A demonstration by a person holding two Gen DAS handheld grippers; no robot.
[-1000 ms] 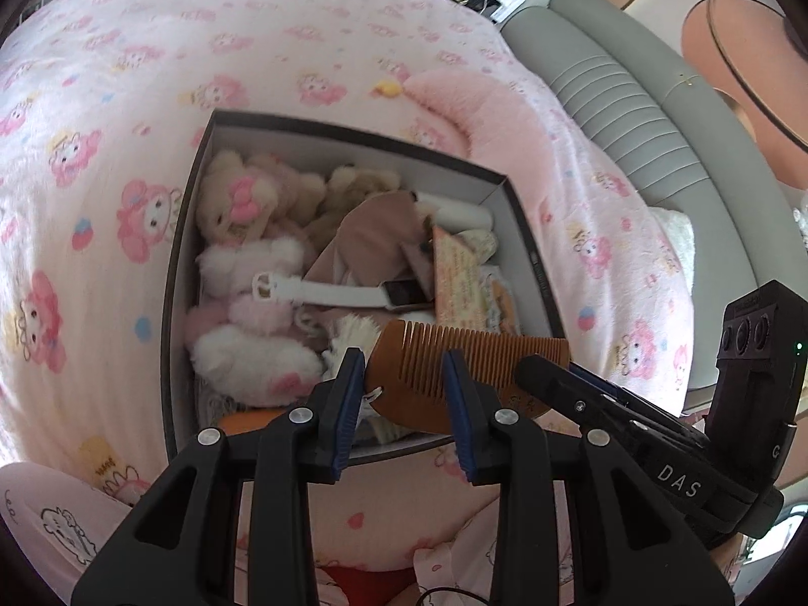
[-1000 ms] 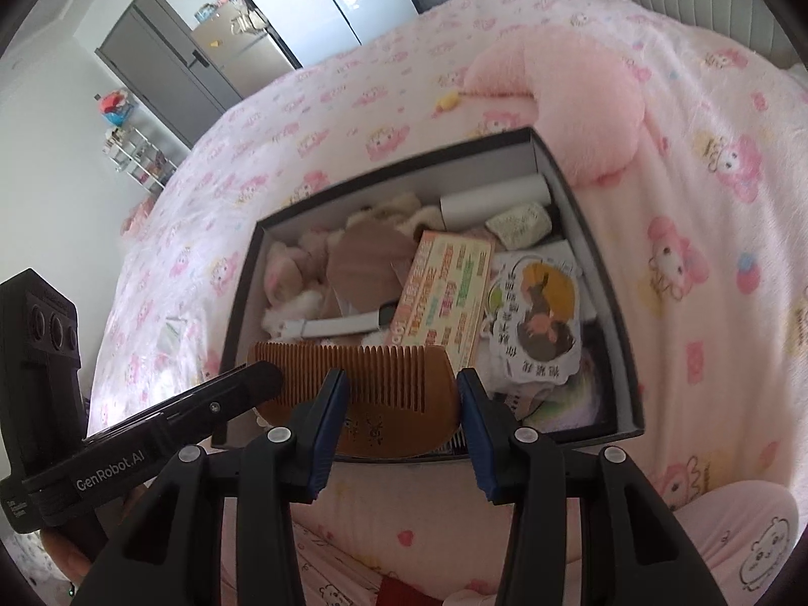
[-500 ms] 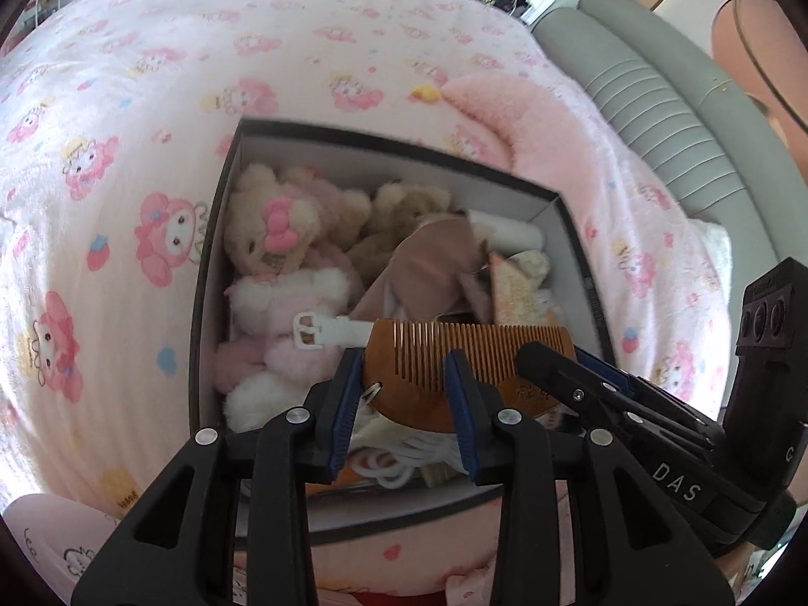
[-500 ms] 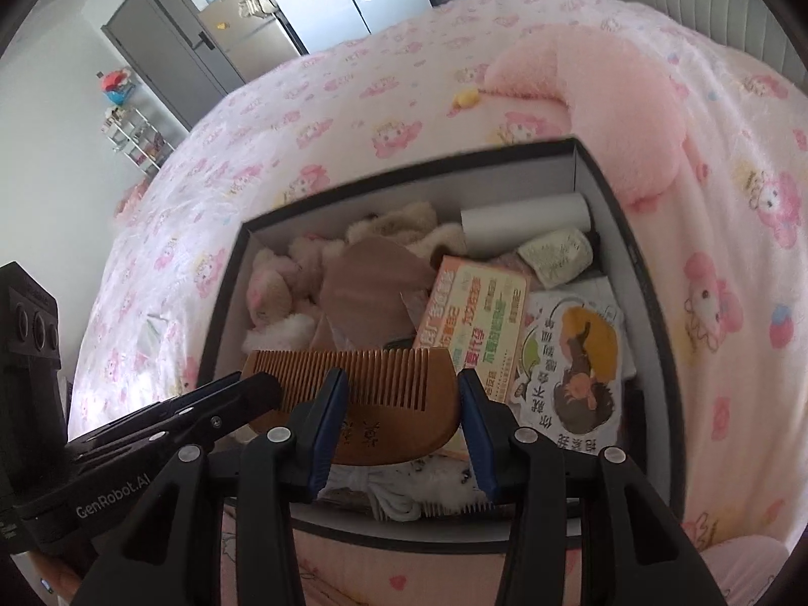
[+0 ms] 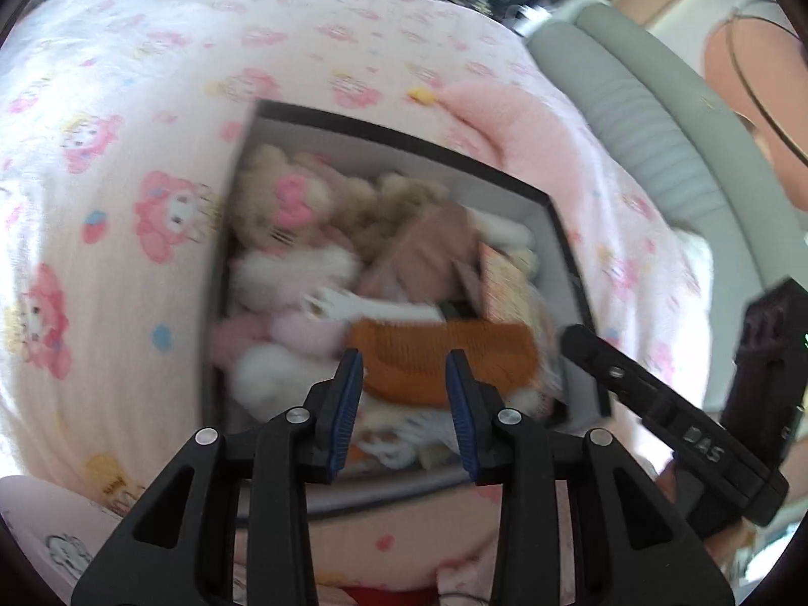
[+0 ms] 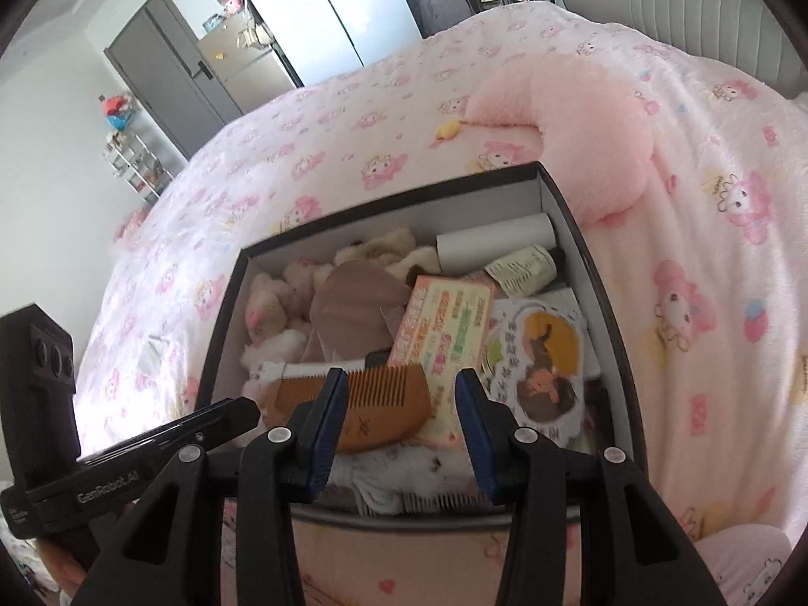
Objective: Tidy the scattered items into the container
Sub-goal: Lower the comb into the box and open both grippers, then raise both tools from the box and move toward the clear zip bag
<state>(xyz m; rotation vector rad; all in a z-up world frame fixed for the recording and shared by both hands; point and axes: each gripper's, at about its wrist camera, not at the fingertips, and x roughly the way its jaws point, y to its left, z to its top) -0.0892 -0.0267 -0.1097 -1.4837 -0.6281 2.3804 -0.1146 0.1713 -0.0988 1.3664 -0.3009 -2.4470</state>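
A wooden comb lies in the dark-rimmed box on top of the items there; it also shows in the right wrist view. The box holds plush toys, a brown pouch, a white roll and a pink booklet. My left gripper is open and empty just above the comb. My right gripper is open and empty, with the comb lying past its left finger.
The box sits on a pink cartoon-print bedspread. A pink plush cushion lies behind the box's far right corner. A grey padded headboard is to the right. A small yellow item lies on the bed behind the box.
The comb, held over the box between both grippers earlier, now lies loose in the box. Both grippers have drawn back and apart; the left wrist view is blurred by motion.
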